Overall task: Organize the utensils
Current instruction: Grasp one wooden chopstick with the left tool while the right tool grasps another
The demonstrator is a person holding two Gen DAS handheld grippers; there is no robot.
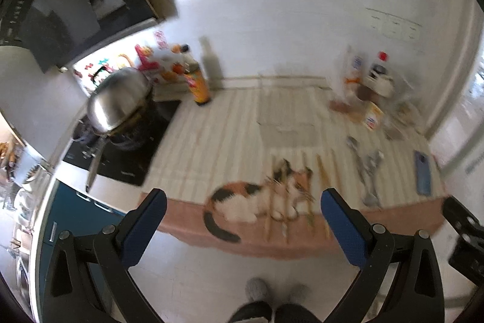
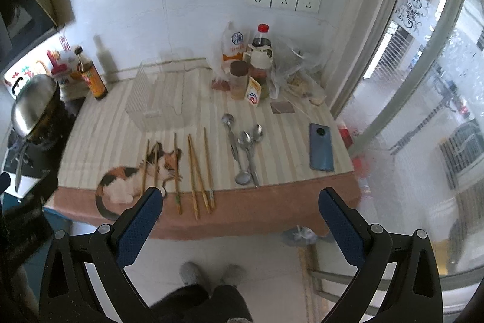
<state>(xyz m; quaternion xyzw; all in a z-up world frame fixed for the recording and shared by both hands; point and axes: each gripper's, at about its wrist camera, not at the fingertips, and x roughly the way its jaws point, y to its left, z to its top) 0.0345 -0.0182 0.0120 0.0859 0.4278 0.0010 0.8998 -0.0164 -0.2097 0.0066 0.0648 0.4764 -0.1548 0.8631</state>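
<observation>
Left claw [image 1: 243, 206] spread wide, grasping nothing, held above the floor short of the table's near edge. Right claw [image 2: 240, 205] likewise released and empty, hovering off the same edge. Just beyond the fingertips, chopsticks [image 2: 193, 171] lying loose in rough parallel on the cloth, some across the printed cat [image 2: 133, 180], tips reaching the pink border. To their right, spoons [image 2: 245, 147] in a small overlapping heap, handles crossed. Farther right, a blue phone [image 2: 320, 147] flat near the table corner. Behind the chopsticks, a clear wire-like rack [image 2: 157, 99], probably the place for the utensils, though too faint against the cloth to be sure, and seemingly empty. At the back, jars and bottles [image 2: 251, 71] against the wall; far left, a steel wok lid [image 2: 33, 105] over the stove.

Judging from this, sorting not yet begun: nothing gathered, nothing lifted, every chopstick and spoon left to collect and put away.
</observation>
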